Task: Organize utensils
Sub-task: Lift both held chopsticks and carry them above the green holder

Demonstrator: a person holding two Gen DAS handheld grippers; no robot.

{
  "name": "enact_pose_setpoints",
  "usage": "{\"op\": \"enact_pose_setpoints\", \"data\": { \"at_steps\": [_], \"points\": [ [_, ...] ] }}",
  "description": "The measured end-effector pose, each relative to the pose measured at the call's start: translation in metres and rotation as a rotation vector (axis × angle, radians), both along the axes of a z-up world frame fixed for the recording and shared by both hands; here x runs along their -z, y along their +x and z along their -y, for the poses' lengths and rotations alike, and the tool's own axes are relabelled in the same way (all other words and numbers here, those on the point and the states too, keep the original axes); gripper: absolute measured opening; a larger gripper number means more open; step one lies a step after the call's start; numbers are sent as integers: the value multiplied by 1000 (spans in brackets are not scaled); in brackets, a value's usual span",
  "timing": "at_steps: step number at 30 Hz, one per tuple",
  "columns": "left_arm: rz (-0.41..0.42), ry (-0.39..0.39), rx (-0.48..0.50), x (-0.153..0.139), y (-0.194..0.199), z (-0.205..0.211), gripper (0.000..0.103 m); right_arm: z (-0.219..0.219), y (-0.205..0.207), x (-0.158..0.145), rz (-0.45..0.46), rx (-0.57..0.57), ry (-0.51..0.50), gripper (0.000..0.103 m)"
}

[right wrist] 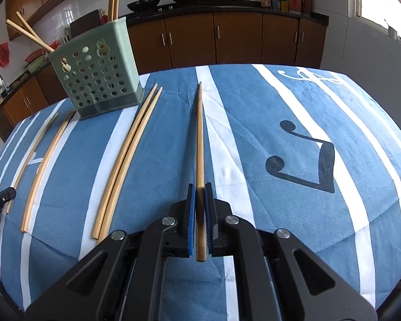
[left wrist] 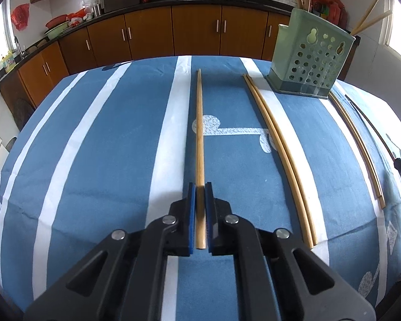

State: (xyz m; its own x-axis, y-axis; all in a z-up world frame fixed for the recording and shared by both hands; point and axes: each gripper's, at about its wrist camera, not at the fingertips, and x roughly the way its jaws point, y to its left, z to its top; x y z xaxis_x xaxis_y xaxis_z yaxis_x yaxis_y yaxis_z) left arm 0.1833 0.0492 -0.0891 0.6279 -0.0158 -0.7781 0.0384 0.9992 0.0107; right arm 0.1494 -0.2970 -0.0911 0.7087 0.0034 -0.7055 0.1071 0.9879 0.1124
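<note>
Grippers both clamped: left gripper on one pale wooden chopstick, right gripper on another tan chopstick, gripped near butt ends, probably for dropping into perforated green plastic holder.

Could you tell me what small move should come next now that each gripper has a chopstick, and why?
Probably lift both and carry them toward the green holder: the left gripper and right gripper are each shut on a chopstick, and the holder already has chopsticks standing inside.
</note>
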Motion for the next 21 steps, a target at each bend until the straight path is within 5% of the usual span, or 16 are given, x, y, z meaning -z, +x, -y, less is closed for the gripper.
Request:
{"op": "enact_pose_setpoints", "data": {
  "at_steps": [21],
  "points": [
    [368, -91, 6, -144, -31, -12, 8, 21, -22, -93, 313, 55, 53, 7]
  ]
}}
